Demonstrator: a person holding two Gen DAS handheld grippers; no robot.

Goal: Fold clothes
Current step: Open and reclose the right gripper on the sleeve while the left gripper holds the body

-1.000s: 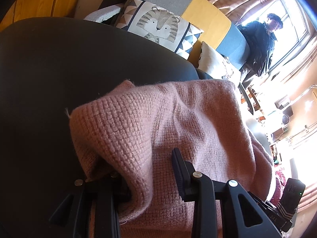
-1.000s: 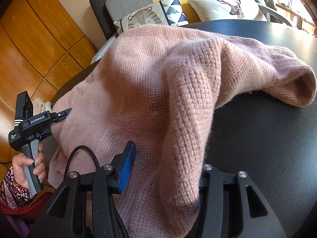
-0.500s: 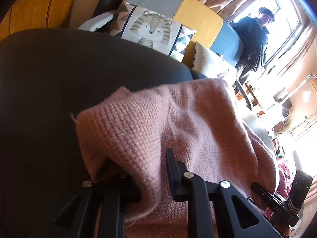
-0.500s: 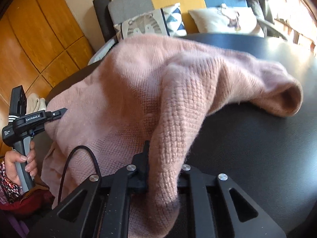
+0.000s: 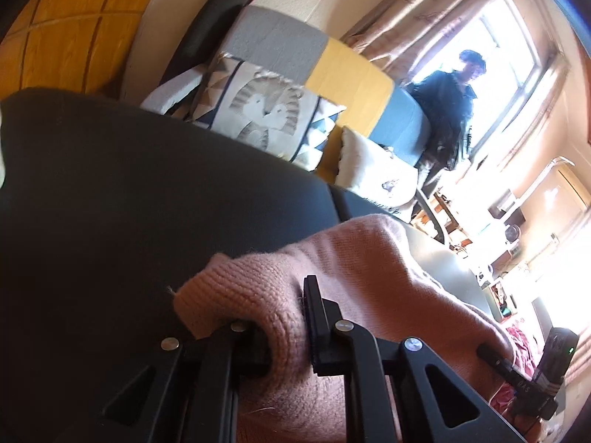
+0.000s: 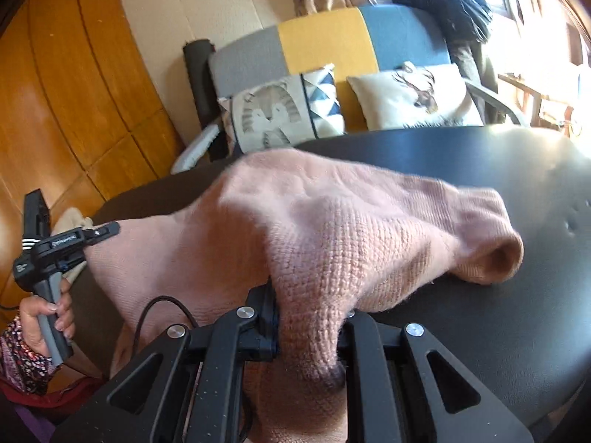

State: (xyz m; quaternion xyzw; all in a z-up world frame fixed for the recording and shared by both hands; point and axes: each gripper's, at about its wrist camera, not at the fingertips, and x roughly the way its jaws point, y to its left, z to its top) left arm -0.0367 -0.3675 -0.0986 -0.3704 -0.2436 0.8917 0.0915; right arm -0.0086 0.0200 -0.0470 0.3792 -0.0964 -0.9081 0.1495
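- Sweater: dusty pink, waffle knit
- Table: matt black
- Sofa: blocks of grey, mustard yellow, blue
- Cushion: white, grey striped animal, navy triangles
- Second cushion: cream, deer print
- Wall panels: amber wood
- Grippers: black
- Sleeve: dark floral print

Beyond the dark bench stands a sofa in grey, yellow and blue panels, carrying a tiger cushion and a deer cushion. Orange wood panelling lies left. Right, curtains frame a bright window, where a dark-clothed person stands.
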